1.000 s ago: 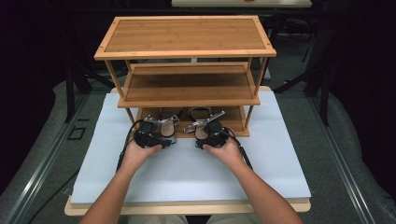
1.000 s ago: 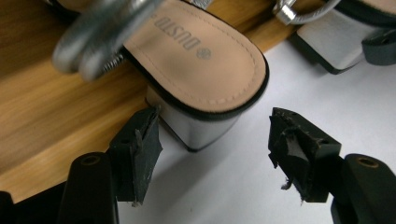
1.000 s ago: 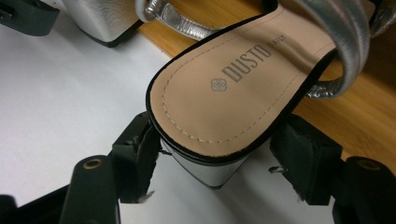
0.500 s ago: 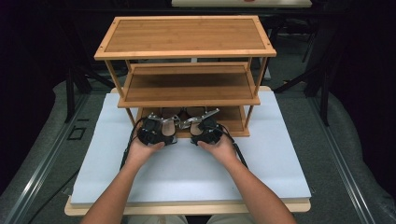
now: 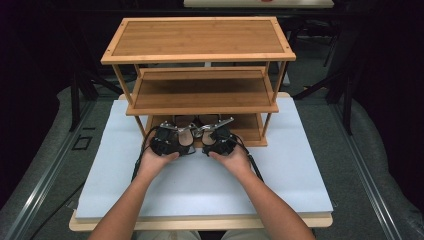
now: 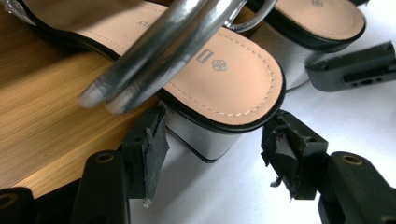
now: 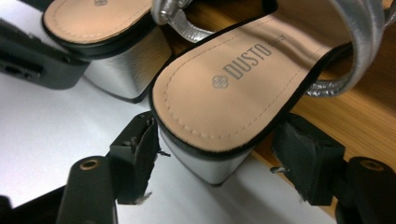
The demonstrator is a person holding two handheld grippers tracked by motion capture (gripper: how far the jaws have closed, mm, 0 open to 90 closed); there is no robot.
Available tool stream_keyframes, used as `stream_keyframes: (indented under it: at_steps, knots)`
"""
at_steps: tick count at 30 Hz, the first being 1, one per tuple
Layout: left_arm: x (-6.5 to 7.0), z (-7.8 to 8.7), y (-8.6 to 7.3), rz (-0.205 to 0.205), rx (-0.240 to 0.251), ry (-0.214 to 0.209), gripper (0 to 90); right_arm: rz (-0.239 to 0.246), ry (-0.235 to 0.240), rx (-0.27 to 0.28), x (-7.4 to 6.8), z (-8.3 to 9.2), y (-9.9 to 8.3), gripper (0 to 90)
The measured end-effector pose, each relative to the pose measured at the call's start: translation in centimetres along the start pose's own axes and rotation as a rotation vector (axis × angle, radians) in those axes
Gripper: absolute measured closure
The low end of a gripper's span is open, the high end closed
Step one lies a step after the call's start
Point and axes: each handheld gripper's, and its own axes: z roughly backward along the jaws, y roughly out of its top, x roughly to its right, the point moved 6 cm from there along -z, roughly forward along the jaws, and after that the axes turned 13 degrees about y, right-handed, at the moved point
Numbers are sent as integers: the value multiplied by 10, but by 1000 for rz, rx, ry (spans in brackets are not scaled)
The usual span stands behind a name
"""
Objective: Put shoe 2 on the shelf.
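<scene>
On the bottom shelf [image 5: 248, 131] of the bamboo shoe rack [image 5: 200, 37], a pair of silver block-heeled sandals sits side by side. The toes are tucked in under the rack and the heels jut out over the shelf's front edge above the white mat [image 5: 200, 192].

In the high view each sandal's long axis runs from 6 to 12 o'clock, toe at 12 and heel at 6, towards the person. The left sandal [image 6: 219, 79] lies dead ahead of the left gripper [image 6: 215, 149], at its 12 o'clock. The right sandal [image 7: 224, 88] lies the same way from the right gripper [image 7: 219, 158]. Each hand is nearer to its own shoe, and neither has to cross over.

Both grippers come in level from 6 o'clock, with their jaws straddling the heel blocks across the short axis.

- **Left gripper:** its jaws have just been closing with the heel between them. One pad is about at the block and the other is still a little apart, so it isn't gripping yet.
- **Right gripper:** its jaws have just been opening a little wider. The pads stand just beside the heel on either side, and I see no squeeze.

The coming move looks like a pinch on each heel, then a straight pull towards 6 o'clock along the long axis, out onto the table [image 5: 200, 223].
</scene>
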Motion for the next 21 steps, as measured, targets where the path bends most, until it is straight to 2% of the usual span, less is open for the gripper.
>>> stream_keyframes:
  at_steps: [5, 8, 12, 17, 21]
  knots:
    - [0, 4, 1, 3, 10, -10, 407, 11, 19, 1, -5, 6, -3, 307]
    - [2, 6, 1, 3, 8, -14, 415, 12, -1, -11, -6, 9, -3, 309]
    - [2, 7, 0, -4, 4, -13, 424, 6, 3, -10, -7, 10, -3, 326]
    - [3, 11, 0, -9, 4, -10, 430, 5, 15, -6, -8, 15, -4, 370]
    - [3, 14, 1, 4, 19, -19, 440, 1, 19, -1, -9, 19, -4, 429]
